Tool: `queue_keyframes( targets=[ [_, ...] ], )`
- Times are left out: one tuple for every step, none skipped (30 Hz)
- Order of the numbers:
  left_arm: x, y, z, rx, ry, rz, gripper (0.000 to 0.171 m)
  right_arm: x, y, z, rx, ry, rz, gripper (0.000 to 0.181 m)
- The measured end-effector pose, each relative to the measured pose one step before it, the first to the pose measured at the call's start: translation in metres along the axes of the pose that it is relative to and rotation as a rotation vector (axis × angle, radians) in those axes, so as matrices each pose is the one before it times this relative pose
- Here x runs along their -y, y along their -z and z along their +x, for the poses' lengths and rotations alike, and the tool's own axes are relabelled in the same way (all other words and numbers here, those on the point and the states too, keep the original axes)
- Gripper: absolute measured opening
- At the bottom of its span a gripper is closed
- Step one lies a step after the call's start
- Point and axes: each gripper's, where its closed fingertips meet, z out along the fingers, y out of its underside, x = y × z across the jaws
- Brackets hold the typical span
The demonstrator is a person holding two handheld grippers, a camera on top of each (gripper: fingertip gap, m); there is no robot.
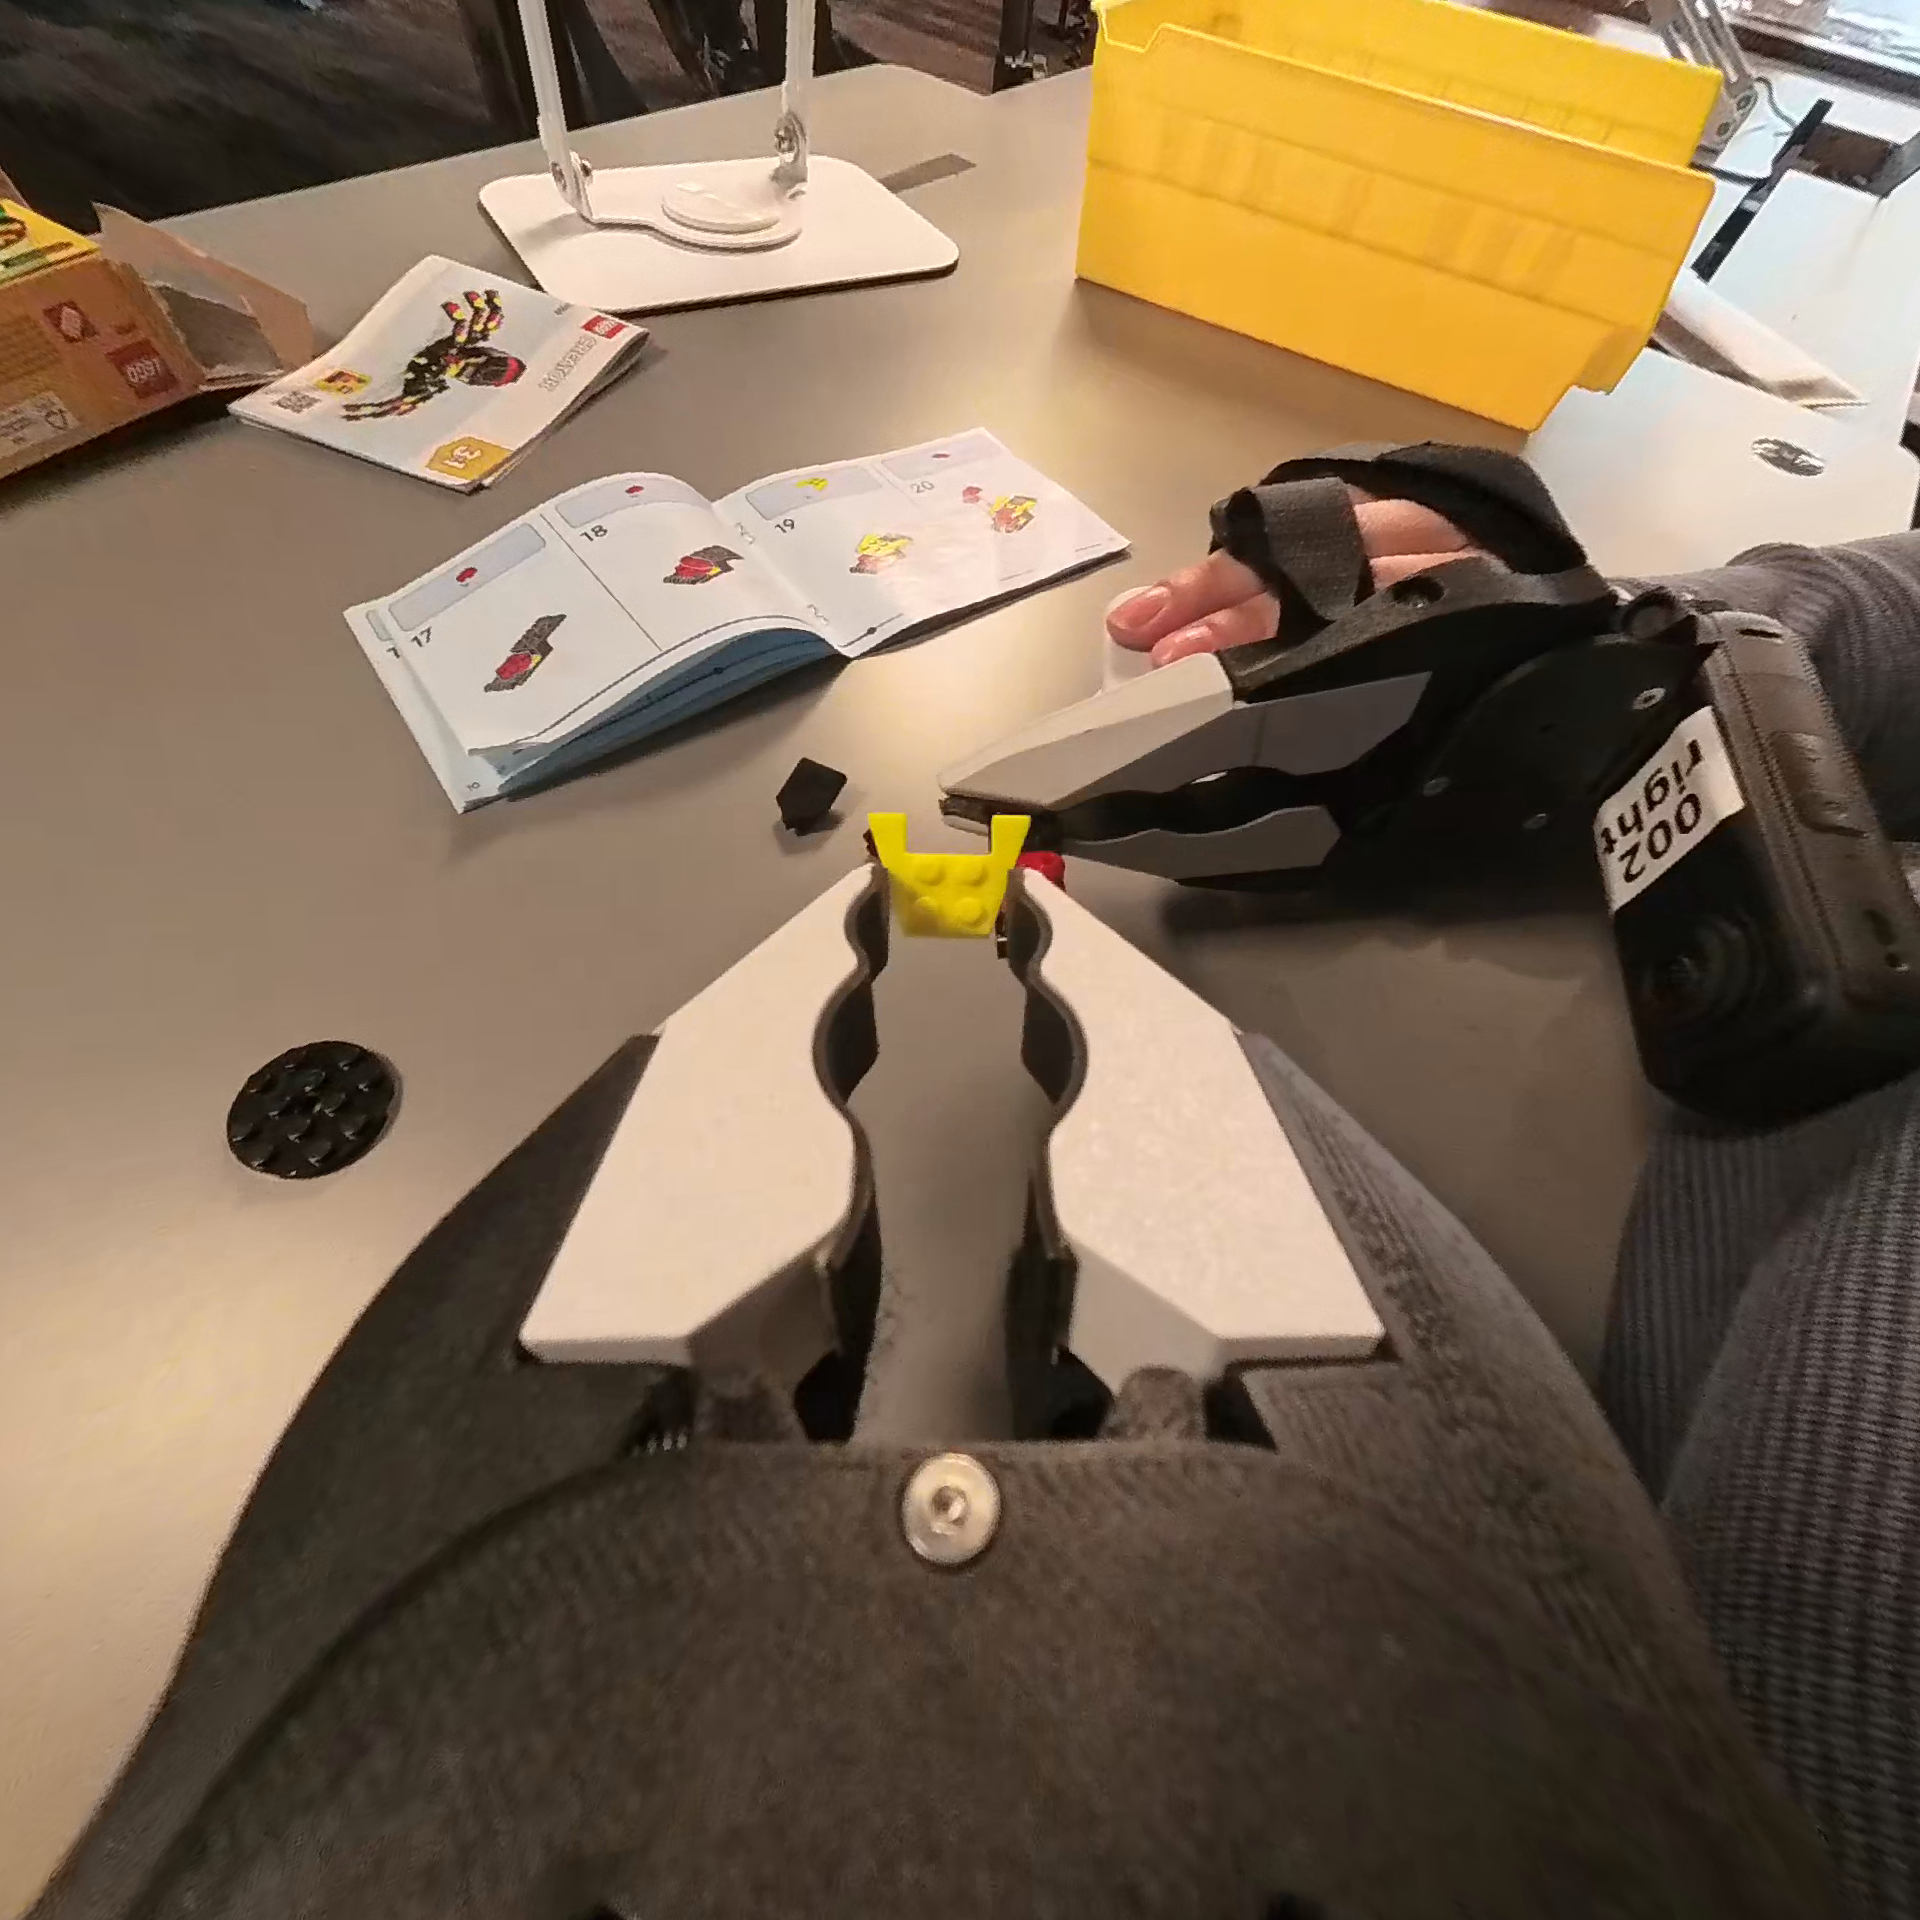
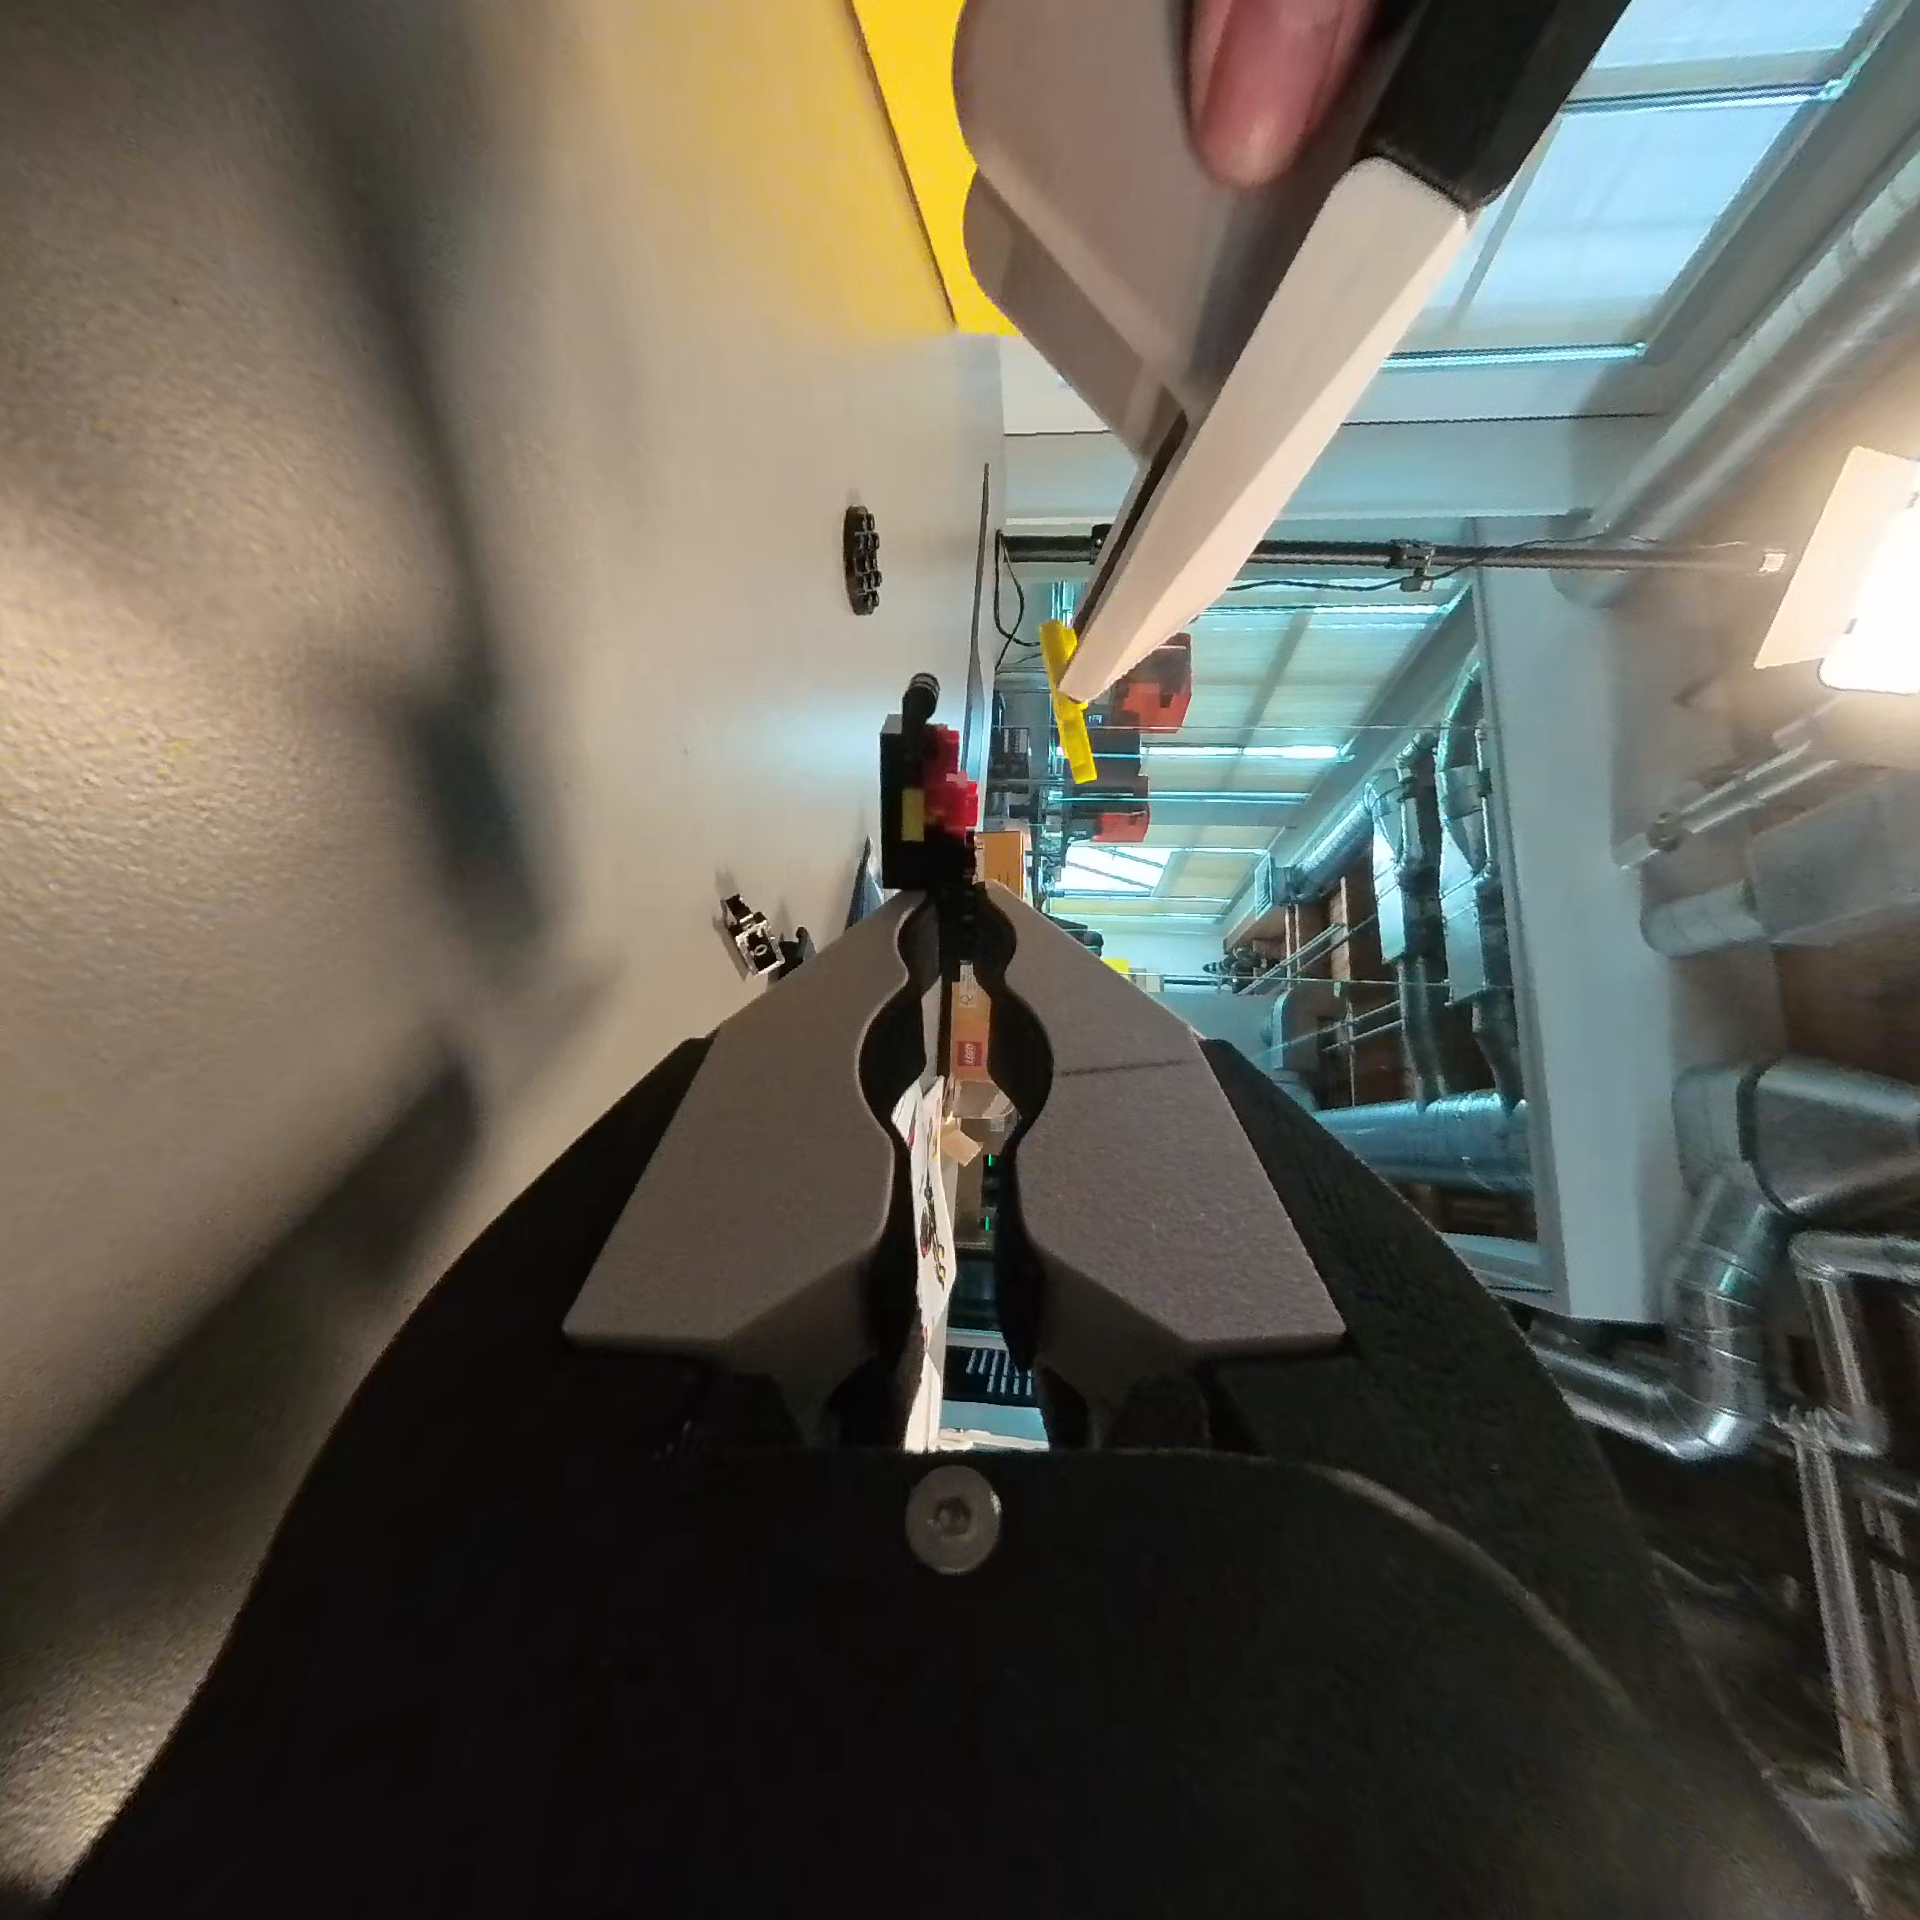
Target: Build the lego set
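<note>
We judge the build to be somewhere in its middle: the open instruction booklet (image 1: 727, 613) lies flat in the upper centre of the left wrist view, showing mid-sequence steps, and only a small black, red and yellow sub-assembly (image 2: 920, 805) exists so far, seen at the centre of the right wrist view. Our left gripper (image 1: 951, 883) has its fingers clamped on a yellow wedge plate (image 1: 945, 868), a thin, glossy piece with low round studs and two prongs at its far end, held just above the counter (image 1: 260, 831). Our right gripper (image 2: 954, 899) comes in from the right of that view with its fingers drawn nearly together on a thin black plate edge of the sub-assembly, which stands against the counter surface. The wedge plate sits near the sub-assembly but apart from it, so we think pressing it on is the step in hand. Loose parts wait: a round black studded plate (image 1: 312, 1110) at the left edge, and a small angular black piece (image 1: 810, 795) just beyond the fingertips. The counter is matt grey and smooth; the fingers are pale, grainy plastic with scalloped inner edges. A ribbed yellow bin (image 1: 1371, 208) fills the upper right, a closed booklet (image 1: 447, 374) and torn cardboard box (image 1: 94, 343) the upper left.
</note>
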Motion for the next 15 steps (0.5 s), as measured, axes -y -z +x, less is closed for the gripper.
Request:
queue_keyframes(
  targets=[
    [0.00009, 0.00014, -0.00007, -0.0003, 0.0001, 0.00137, 0.022, -0.00010, -0.00012, -0.00017, 0.0006, -0.0001, -0.0001, 0.003],
    [0.00003, 0.00008, 0.00000, -0.0001, 0.0006, 0.00055, 0.022, -0.00012, 0.00000, -0.00010, 0.0005, -0.0005, -0.0002, 0.002],
    [-0.00006, 0.00000, -0.00009, -0.0005, 0.0006, 0.00029, 0.022, 0.00000, -0.00009, -0.00010, 0.0005, -0.0005, -0.0001, 0.002],
    [-0.00009, -0.00008, -0.00010, -0.0006, 0.0004, 0.00076, 0.022, -0.00010, 0.00000, 0.00010, -0.0001, -0.0002, 0.0000, 0.002],
    [-0.00028, -0.00019, -0.00001, -0.0013, 0.0012, -0.00062, 0.022, -0.00003, 0.00010, 0.00003, -0.0003, 0.0000, -0.0001, 0.002],
    [-0.00033, -0.00019, 0.00003, -0.0022, 0.0018, -0.00126, 0.022, -0.00002, 0.00000, -0.00010, 0.0000, 0.0001, -0.0001, 0.002],
    [-0.00015, -0.00020, 0.00028, -0.0025, 0.0015, -0.00036, 0.022, 0.00001, 0.00000, -0.00007, 0.0003, -0.0003, 0.0001, 0.002],
    [-0.00024, -0.00024, 0.00018, -0.0022, 0.0009, -0.00039, 0.022, -0.00009, -0.00002, -0.00011, 0.0006, -0.0004, 0.0000, 0.002],
    [-0.00033, -0.00026, 0.00026, -0.0017, 0.0003, -0.00109, 0.022, -0.00003, 0.00000, -0.00014, 0.0003, -0.0001, -0.0002, 0.002],
    [-0.00025, -0.00018, 0.00026, -0.0010, -0.0002, -0.00088, 0.022, -0.00011, -0.00001, 0.00000, 0.0001, 0.0001, -0.0001, 0.002],
    [0.00001, -0.00006, 0.00017, -0.0004, -0.0012, -0.00005, 0.022, -0.00002, 0.00000, -0.00009, -0.0001, 0.0000, -0.0001, 0.002],
    [-0.00013, -0.00014, 0.00009, -0.0002, -0.0011, -0.00071, 0.022, -0.00009, -0.00002, 0.00000, -0.0001, -0.0002, 0.0000, 0.002],
    [-0.00007, 0.00004, 0.00004, -0.0005, -0.0004, -0.00052, 0.022, 0.00000, 0.00000, -0.00006, 0.0004, -0.0001, 0.0000, 0.002],
    [0.00019, 0.00000, 0.00019, -0.0011, 0.0003, 0.00070, 0.022, 0.00000, 0.00000, -0.00004, 0.0002, -0.0002, 0.0000, 0.002],
    [0.00014, -0.00007, 0.00024, -0.0015, 0.0005, 0.00098, 0.022, 0.00000, -0.00001, -0.00010, 0.0000, 0.0000, 0.0000, 0.002]
  ],
)
